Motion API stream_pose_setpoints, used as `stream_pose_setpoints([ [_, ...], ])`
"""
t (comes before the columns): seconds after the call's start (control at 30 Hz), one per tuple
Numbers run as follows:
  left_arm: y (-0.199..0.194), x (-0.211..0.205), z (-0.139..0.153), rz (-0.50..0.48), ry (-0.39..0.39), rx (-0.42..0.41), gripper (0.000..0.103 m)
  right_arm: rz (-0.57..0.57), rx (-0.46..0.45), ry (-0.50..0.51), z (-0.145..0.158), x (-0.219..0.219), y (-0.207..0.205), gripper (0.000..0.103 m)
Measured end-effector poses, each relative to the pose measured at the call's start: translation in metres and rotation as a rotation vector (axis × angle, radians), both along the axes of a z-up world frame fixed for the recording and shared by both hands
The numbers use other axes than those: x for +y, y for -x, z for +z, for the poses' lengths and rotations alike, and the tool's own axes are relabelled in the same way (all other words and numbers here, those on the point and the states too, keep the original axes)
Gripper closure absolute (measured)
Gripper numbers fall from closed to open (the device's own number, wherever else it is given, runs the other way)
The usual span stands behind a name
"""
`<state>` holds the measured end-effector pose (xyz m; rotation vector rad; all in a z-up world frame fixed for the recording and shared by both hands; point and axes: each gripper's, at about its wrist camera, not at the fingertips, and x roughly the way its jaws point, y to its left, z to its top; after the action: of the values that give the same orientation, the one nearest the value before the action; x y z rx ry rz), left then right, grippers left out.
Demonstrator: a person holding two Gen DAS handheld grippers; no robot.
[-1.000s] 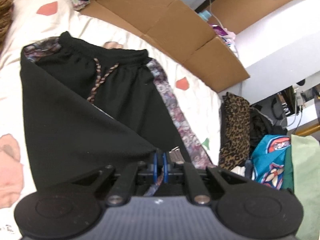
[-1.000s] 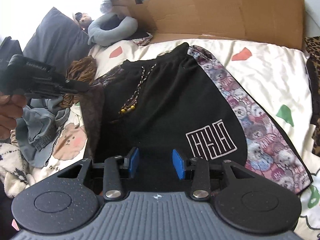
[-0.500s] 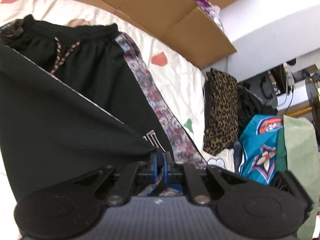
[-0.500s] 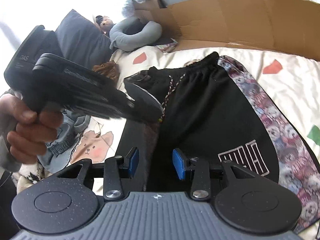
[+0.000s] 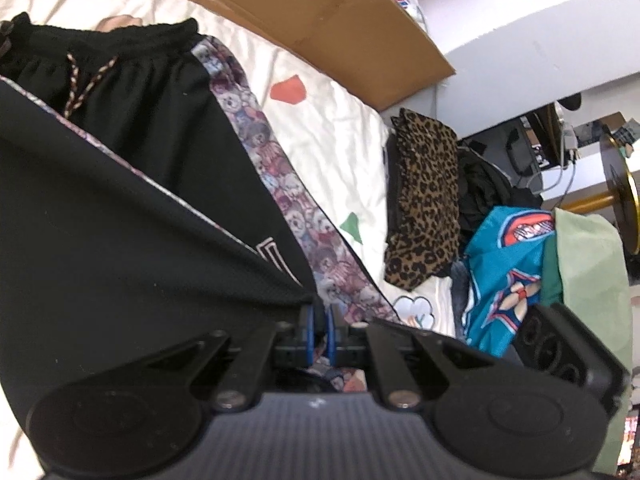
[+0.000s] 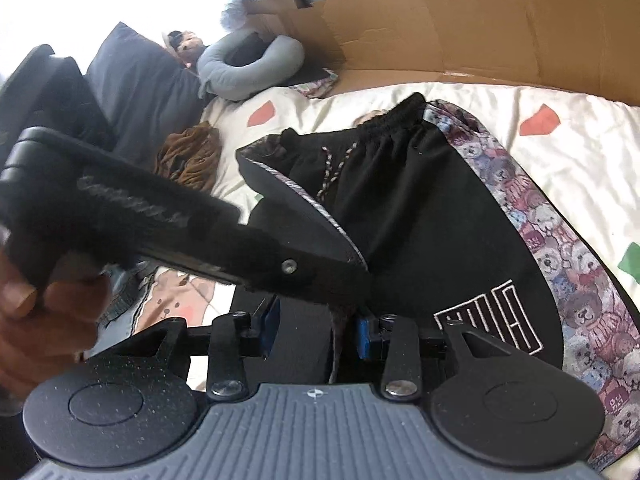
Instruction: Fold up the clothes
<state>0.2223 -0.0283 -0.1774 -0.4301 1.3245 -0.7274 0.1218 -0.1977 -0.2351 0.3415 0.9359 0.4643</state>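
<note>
A: Left wrist view: my left gripper (image 5: 319,322) is pinching a corner of the black shorts (image 5: 132,216), pads shut on the cloth. Compared with a second ago, the lifted panel is covering far more of the frame, and the waistband drawstring (image 5: 86,84) is sitting much nearer the top edge.

B: So the flap is travelling across?

A: Yes. A second ago I was seeing the left tool far off at the left from the right wrist; now it is crossing right in front, dragging the black fold (image 6: 304,208) over the half that is lying flat on the bed sheet (image 6: 580,152).

B: Right side doing anything?

A: My right gripper (image 6: 316,328) is hanging released, blue pads apart, low over the hem (a dark fold of cloth is dipping between the pads, but they are not closing on it).

B: Meaning for the job?

A: I judge a lengthwise fold is under way: one leg is being carried toward the bear-print side stripe (image 6: 560,220). The white logo (image 6: 496,320) is still showing, so the halves are not yet lying matched.
</note>
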Motion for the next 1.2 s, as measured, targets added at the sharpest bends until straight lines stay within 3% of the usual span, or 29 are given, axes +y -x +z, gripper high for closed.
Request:
stream_pose_setpoints([
  [0.03, 0.001, -0.001, 0.002, -0.009, 0.002, -0.01, 0.096, -0.01, 0.003, 0.002, -0.002, -0.003, 0.0, 0.097],
  [0.07, 0.002, -0.001, 0.005, -0.02, 0.004, -0.022, 0.095, -0.02, 0.006, 0.004, -0.004, -0.006, 0.001, 0.102],
  [0.23, 0.007, 0.01, 0.016, -0.015, 0.065, -0.054, 0.089, -0.052, 0.012, -0.006, -0.005, -0.017, 0.006, 0.103],
  [0.3, 0.007, 0.015, 0.019, 0.0, 0.05, -0.066, 0.074, -0.062, 0.012, -0.013, -0.005, -0.021, 0.008, 0.103],
  [0.47, 0.011, 0.03, 0.017, 0.016, -0.055, -0.116, 0.062, -0.086, 0.008, -0.012, -0.001, -0.03, 0.015, 0.103],
  [0.67, 0.021, 0.057, -0.012, 0.046, -0.192, -0.077, 0.061, -0.156, 0.005, -0.022, 0.006, -0.056, 0.024, 0.103],
  [0.93, 0.045, 0.089, -0.058, 0.058, -0.302, 0.03, 0.061, -0.252, 0.034, -0.015, -0.002, -0.095, 0.037, 0.103],
  [1.2, 0.065, 0.109, -0.087, 0.033, -0.322, 0.117, 0.059, -0.345, 0.083, -0.012, -0.019, -0.127, 0.044, 0.103],
])
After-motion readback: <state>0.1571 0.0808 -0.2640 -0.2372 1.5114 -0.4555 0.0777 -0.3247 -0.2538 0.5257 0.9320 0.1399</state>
